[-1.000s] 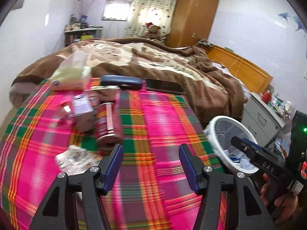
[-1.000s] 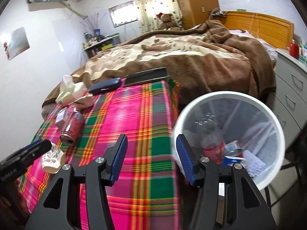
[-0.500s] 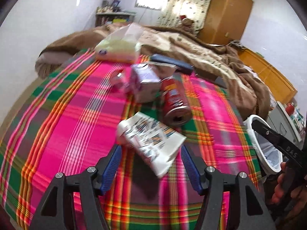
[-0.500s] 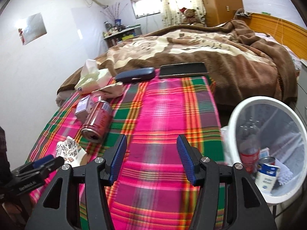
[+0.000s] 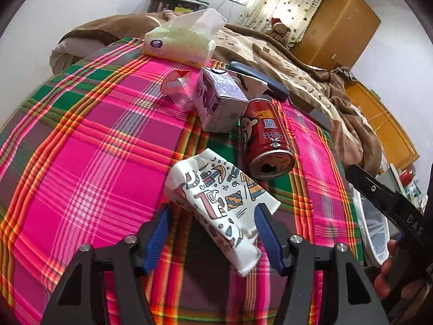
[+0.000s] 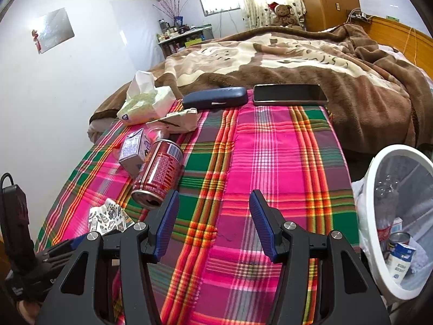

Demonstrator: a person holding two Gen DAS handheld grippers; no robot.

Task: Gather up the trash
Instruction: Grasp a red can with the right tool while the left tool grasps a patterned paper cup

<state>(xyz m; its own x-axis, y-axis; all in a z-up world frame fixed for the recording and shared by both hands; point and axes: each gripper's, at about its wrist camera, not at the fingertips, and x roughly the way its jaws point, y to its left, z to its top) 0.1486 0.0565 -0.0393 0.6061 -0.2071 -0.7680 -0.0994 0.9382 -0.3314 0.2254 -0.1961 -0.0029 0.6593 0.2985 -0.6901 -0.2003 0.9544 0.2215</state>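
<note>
We brought the left gripper (image 5: 212,234) down over the crushed paper cup (image 5: 219,205) on the plaid cloth (image 5: 89,162). Its fingers were closing, with the cup between them, and the pads did not press it yet. Just beyond the fingertips lay the red can (image 5: 266,140), and behind it the small carton (image 5: 219,100). The right gripper (image 6: 213,223) stood half open and held nothing; the trash bin (image 6: 370,216) was to the right of its fingers.
</note>
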